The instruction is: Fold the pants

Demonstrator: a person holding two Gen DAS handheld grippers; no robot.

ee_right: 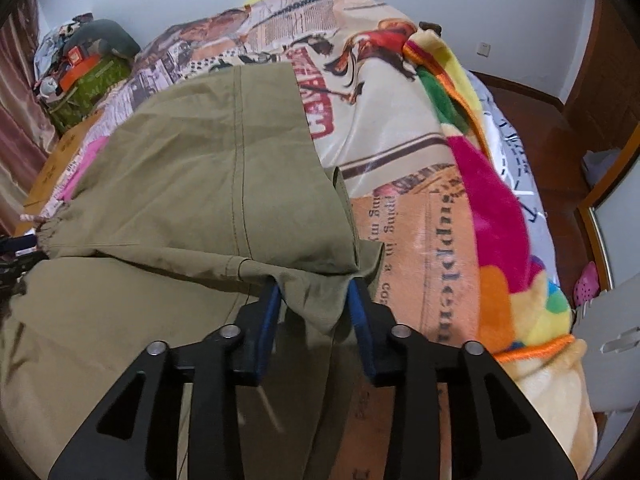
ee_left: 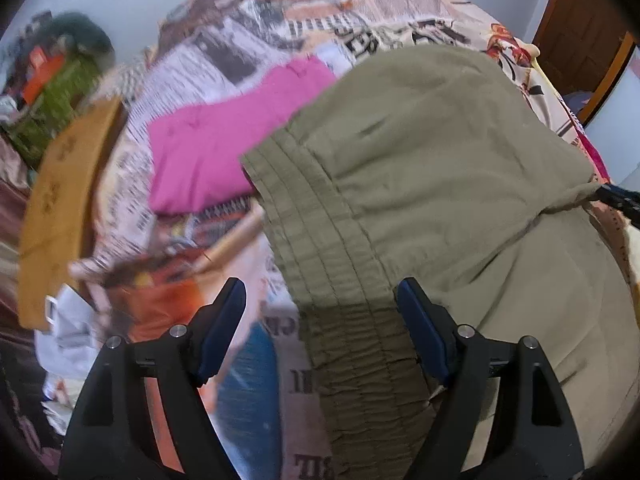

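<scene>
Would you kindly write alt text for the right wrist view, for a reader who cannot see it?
The right tool pinches a bunched fold of olive-green pants spread over a bed with a newspaper-print cover. A bright multicolored fleece blanket runs along the bed's right side, and the left tool shows at the far left edge, at the gathered fabric.

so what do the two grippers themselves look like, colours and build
Both look identical. The left gripper and right gripper have matte black angular bodies with triangular cutouts, round silver bolt heads at the joints, and two flat fingers faced with dark blue pads. No cables, markings, sleeves or hands show in either wrist view.
</scene>
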